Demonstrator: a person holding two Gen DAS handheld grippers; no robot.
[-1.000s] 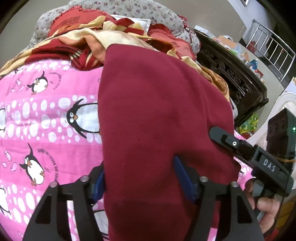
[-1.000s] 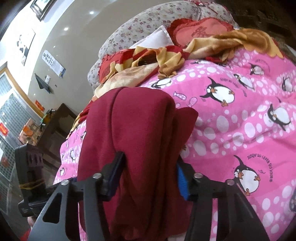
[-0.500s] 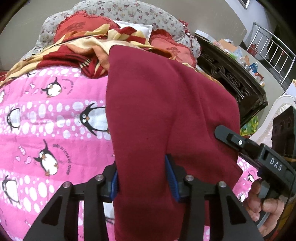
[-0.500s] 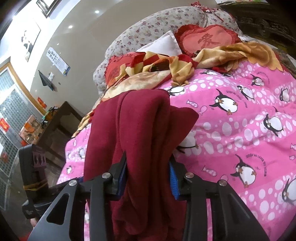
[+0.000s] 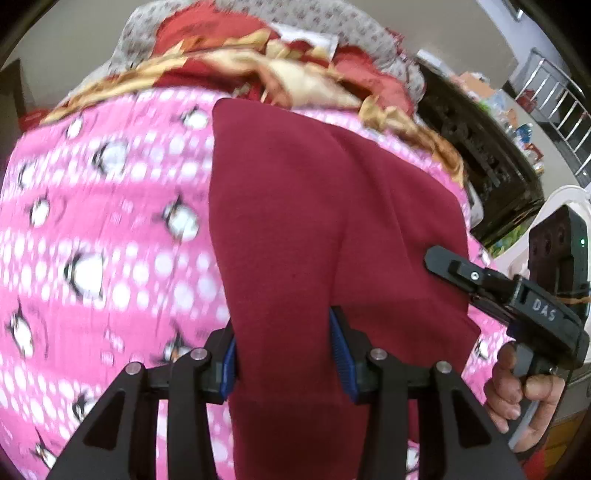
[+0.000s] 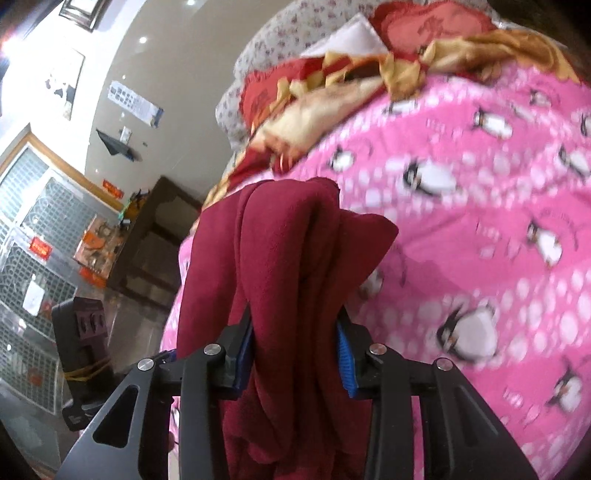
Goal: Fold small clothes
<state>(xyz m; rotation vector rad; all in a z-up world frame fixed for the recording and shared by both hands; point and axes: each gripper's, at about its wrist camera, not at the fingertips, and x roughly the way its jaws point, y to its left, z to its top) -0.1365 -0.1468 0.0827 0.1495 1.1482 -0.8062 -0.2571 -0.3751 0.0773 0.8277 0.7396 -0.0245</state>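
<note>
A dark red fleece garment (image 5: 295,229) is stretched over the pink penguin-print bed cover (image 5: 92,221). My left gripper (image 5: 284,354) is shut on its near edge, blue pads pressing the cloth from both sides. In the left wrist view the right gripper (image 5: 480,280) reaches in from the right at the garment's other side, with a hand (image 5: 524,398) on its grip. In the right wrist view my right gripper (image 6: 295,354) is shut on a thick bunched fold of the same garment (image 6: 288,258), which hangs down between its fingers. The left gripper's body (image 6: 81,332) shows at the lower left there.
A red and yellow blanket (image 5: 258,70) and a floral pillow (image 5: 332,26) lie bunched at the head of the bed. A dark carved wooden cabinet (image 5: 472,147) stands beside the bed on the right. A white plastic chair (image 5: 554,206) is behind the right gripper.
Both grippers closed tighter on the red garment, then lifted and carried it across the bed cover. The garment now lies farther from the blanket pile, with more pink cover showing.
</note>
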